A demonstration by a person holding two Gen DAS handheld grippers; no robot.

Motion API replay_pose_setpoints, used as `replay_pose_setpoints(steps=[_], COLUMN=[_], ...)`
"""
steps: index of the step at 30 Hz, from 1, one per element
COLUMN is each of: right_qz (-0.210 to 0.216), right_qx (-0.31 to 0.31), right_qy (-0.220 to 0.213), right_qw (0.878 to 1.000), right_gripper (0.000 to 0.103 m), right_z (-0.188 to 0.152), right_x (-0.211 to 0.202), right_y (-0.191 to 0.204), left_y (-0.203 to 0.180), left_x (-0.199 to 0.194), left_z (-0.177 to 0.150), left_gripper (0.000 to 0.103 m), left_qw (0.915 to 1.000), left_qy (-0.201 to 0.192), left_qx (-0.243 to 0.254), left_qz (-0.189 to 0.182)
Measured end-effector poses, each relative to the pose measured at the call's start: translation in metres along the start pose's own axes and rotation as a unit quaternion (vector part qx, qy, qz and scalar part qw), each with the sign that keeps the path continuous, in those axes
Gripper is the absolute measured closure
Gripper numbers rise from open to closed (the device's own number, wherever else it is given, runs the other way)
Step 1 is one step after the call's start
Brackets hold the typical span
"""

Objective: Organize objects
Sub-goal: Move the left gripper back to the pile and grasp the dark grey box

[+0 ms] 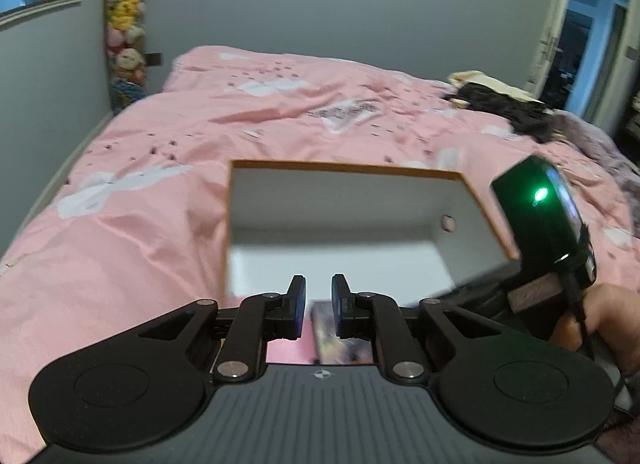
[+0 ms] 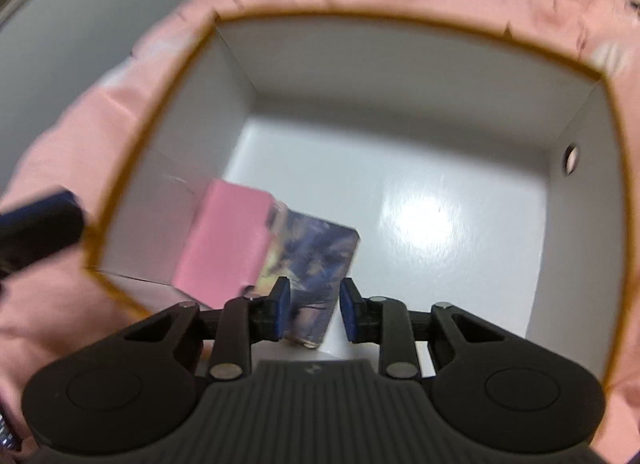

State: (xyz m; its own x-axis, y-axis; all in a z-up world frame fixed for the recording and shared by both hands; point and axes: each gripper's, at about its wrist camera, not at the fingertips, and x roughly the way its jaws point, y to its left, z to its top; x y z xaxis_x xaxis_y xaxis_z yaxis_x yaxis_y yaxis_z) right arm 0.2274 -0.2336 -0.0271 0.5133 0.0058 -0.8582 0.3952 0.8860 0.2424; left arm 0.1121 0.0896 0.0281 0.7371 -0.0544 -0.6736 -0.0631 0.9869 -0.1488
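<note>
A white box [image 2: 400, 112] with a brown rim sat open on the pink bed [image 1: 132, 168]. In the right wrist view, a pink-and-purple pack [image 2: 264, 248] lay inside the box at lower left, leaning against its left wall. The right gripper [image 2: 314, 306] hung over it with a moderate gap, the pack's near end between the pads; whether they pressed it was unclear. The left gripper [image 1: 319, 306], bottom centre of its view, stood slightly parted and held nothing.
</note>
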Motion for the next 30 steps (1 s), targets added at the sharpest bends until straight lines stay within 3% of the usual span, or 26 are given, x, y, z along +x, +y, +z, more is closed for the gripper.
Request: replay_pose_setpoints(steps=[4,6,8,11,14,17,27,30], right_qz=[0.004,0.004,0.018,0.037,0.040,0.036,0.023,0.025], right_qx=[-0.034,-0.038,-0.027,0.003,0.015,0.015,0.014,0.023], right_qy=[-0.082,-0.108,-0.121,-0.114,-0.095,-0.074,-0.036,-0.028], right_qw=[0.996,0.993,0.992,0.993,0.995,0.996,0.999,0.999], right_gripper=[0.072,0.064,0.063,0.061,0.060,0.061,0.061,0.061], right_z=[-0.022,-0.036,-0.052,-0.074,-0.091,-0.105,-0.117,-0.117], right_x=[-0.050,-0.069,-0.084,-0.092,-0.071,-0.052,-0.014,-0.009], right_y=[0.013,0.017,0.017,0.016,0.022,0.031,0.046,0.043], left_y=[-0.004,-0.003,-0.001,0.008,0.018,0.025,0.052,0.051], left_x=[-0.018,-0.025,-0.030,-0.026,-0.010,0.007,0.059,0.065], left_z=[-0.007,-0.012,-0.020,-0.035,-0.050,-0.063,-0.084,-0.089], left_gripper=[0.085,0.083,0.079,0.071,0.066,0.046,0.046,0.043], left_qw=[0.9998,0.9994,0.9989,0.9974,0.9933,0.9899,0.9746,0.9736], left_qy=[0.016,0.027,0.039,0.068,0.111,0.134,0.193,0.198], left_qx=[0.008,0.010,0.009,-0.013,-0.033,-0.044,-0.096,-0.100], left_qz=[-0.014,-0.018,-0.025,-0.018,0.007,0.011,0.062,0.054])
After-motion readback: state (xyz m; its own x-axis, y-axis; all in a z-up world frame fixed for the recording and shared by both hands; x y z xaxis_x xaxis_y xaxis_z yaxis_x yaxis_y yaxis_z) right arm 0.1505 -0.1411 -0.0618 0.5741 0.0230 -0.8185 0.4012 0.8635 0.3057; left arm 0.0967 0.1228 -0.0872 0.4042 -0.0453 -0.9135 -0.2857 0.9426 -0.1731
